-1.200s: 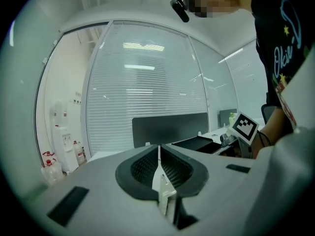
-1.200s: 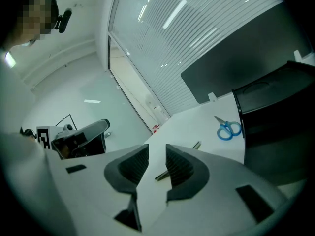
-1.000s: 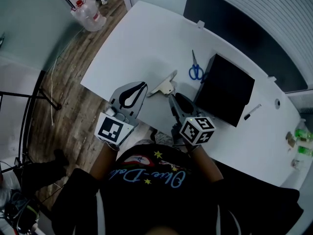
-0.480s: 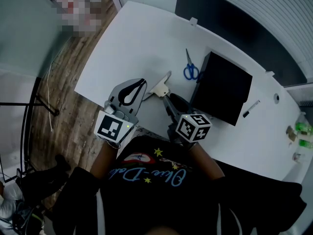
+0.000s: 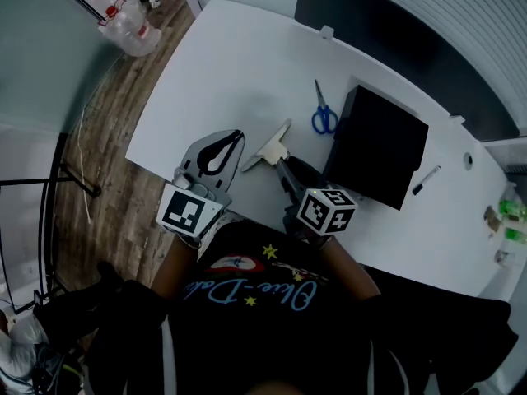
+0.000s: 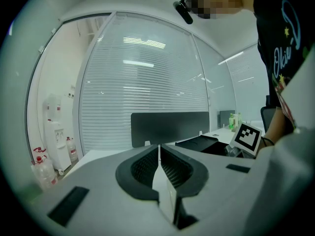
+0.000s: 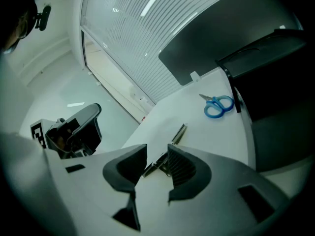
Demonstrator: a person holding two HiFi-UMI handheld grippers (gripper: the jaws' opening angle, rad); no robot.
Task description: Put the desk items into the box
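A silvery metal desk tool (image 5: 268,147), shaped like a stapler, lies flat on the white desk (image 5: 230,64). My right gripper (image 5: 284,167) points at it from the near side. In the right gripper view its jaws are opening, and the tool's near end (image 7: 165,156) shows in the gap between the tips of that gripper (image 7: 156,156), with no pad pressing on it. My left gripper (image 5: 218,150) hovers to the left of the tool, and in its own view this gripper (image 6: 159,157) is shut and empty. Blue scissors (image 5: 325,115) lie beside the black box (image 5: 375,146).
A black marker (image 5: 425,180) lies right of the box, near small bottles (image 5: 510,220) at the desk's right end. A dark partition panel (image 5: 370,23) runs along the far edge. Water jugs (image 5: 123,19) stand on the wooden floor to the left. The person's torso is against the near edge.
The head view has shifted a little. Both grippers and the metal tool keep about the same places on the desk.
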